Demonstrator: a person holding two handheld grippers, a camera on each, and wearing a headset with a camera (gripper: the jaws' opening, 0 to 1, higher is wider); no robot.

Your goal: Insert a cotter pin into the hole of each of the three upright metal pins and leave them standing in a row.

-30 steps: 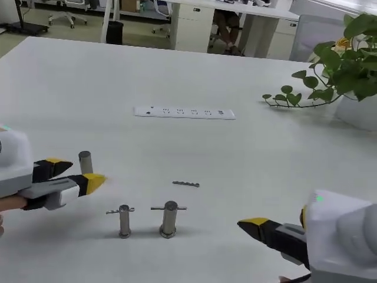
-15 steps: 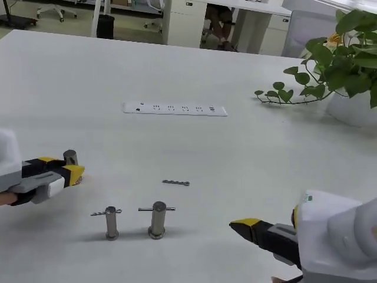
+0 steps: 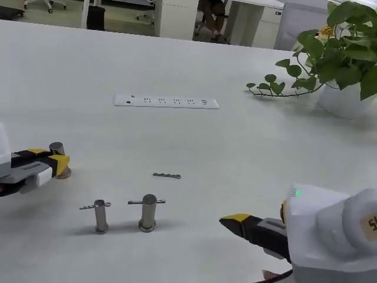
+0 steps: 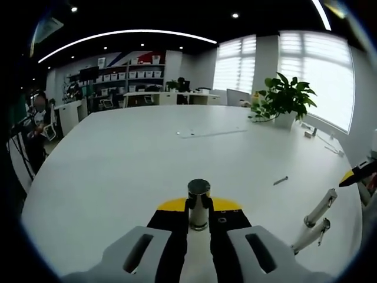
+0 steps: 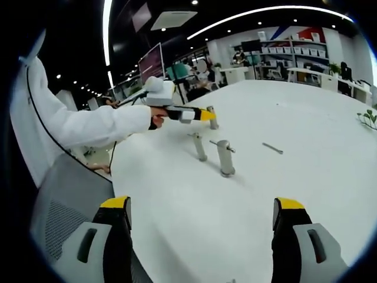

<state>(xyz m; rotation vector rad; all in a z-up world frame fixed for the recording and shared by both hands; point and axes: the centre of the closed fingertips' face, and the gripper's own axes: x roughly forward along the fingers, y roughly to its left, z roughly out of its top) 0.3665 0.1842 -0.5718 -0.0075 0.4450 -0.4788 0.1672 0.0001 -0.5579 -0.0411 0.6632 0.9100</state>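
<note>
Two metal pins (image 3: pixel 101 215) w/ cotter pins (image 3: pixel 88 206) through them stand side by side. Third pin (image 4: pixel 199 194) stands apart, left of them; loose cotter pin (image 3: pixel 166 175) lies beyond on the table (image 3: pixel 247 147). Your L gripper (image 4: pixel 199 207), beside that pin 1 s ago, now pinches it. R gripper (image 5: pixel 201 203): jaws spread, near you.

I am seeing the upright pin (image 4: pixel 198 203) gleaming as smooth satin metal; the loose cotter pin (image 3: pixel 166 175) is glinting like thin wire; the table (image 3: pixel 247 147) is looking matt white; my right gripper (image 5: pixel 201 205) is showing smooth grey-white plastic and 2 matt yellow fingertips (image 5: pixel 115 203).
</note>
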